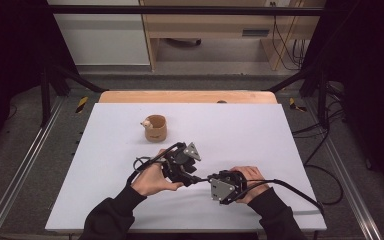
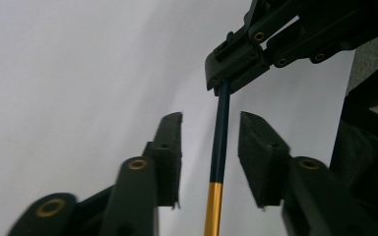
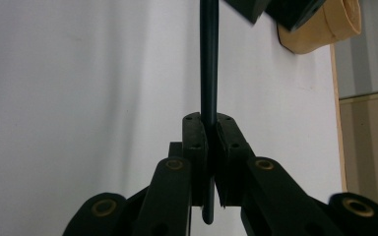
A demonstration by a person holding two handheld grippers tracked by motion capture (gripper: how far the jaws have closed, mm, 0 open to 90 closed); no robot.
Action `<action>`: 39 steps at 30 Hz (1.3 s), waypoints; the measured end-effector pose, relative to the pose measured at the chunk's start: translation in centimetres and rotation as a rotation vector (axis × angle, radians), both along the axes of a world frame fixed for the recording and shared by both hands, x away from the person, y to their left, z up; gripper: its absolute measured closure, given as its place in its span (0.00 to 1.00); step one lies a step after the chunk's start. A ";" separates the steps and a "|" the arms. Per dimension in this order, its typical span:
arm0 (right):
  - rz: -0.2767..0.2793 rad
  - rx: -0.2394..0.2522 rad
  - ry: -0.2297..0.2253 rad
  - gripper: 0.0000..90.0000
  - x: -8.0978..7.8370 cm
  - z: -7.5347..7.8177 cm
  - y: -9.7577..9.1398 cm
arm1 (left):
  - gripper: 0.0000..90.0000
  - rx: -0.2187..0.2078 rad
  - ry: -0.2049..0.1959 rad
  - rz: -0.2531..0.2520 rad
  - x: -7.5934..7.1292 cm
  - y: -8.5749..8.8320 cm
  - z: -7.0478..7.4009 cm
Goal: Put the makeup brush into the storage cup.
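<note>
A thin dark blue pen (image 2: 219, 152) with a gold section (image 2: 213, 211) runs level between my two grippers, low over the white table (image 1: 105, 150). My right gripper (image 3: 209, 120) is shut on the pen's dark shaft (image 3: 209, 59), its pads pressed on both sides. My left gripper (image 2: 210, 120) faces it with its jaws apart; the pen passes between the pads without touching either. In the high view the two grippers meet tip to tip near the front middle, the left gripper (image 1: 196, 176) coming from the left and the right gripper (image 1: 211, 179) from the right.
A tan cup (image 1: 156, 128) with a small pale figure on its rim stands behind the grippers, left of centre; its side shows in the right gripper view (image 3: 325, 29). Black cables trail off to the right. A wooden edge (image 1: 187, 96) borders the table's far side.
</note>
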State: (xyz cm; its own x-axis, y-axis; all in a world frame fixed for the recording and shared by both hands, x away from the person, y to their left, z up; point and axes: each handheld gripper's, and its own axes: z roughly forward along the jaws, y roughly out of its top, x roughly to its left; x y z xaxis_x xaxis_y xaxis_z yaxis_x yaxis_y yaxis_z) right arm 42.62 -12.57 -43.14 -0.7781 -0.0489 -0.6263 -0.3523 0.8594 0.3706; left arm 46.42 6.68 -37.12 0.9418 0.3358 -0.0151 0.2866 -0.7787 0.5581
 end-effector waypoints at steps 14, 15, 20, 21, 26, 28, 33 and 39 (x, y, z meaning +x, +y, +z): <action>-0.097 0.098 0.071 0.94 0.6 0.0 -1.8 | 0.30 -0.206 -0.151 0.126 -0.6 5.6 0.5; -0.102 0.107 0.074 0.94 0.7 0.0 -2.0 | 0.29 -0.225 -0.156 0.137 -0.7 6.0 0.4; -0.148 0.151 0.118 0.94 0.7 -0.3 -2.6 | 0.27 -0.293 -0.163 0.193 -1.0 7.4 -0.5; -0.161 0.173 0.134 0.94 0.7 -0.3 -2.8 | 0.27 -0.303 -0.166 0.202 -1.0 7.7 -0.6; -0.181 0.212 0.153 0.94 0.7 -0.3 -3.2 | 0.26 -0.351 -0.172 0.246 -1.2 8.5 -1.5; -0.183 0.235 0.166 0.94 0.7 -0.2 -3.2 | 0.26 -0.367 -0.166 0.262 -1.2 8.8 -1.8; -0.205 0.286 0.196 0.94 0.6 -0.1 -3.2 | 0.25 -0.416 -0.151 0.295 -1.3 9.3 -2.7; -0.236 0.338 0.242 0.94 0.7 -0.1 -3.2 | 0.25 -0.447 -0.144 0.330 -1.5 9.8 -3.5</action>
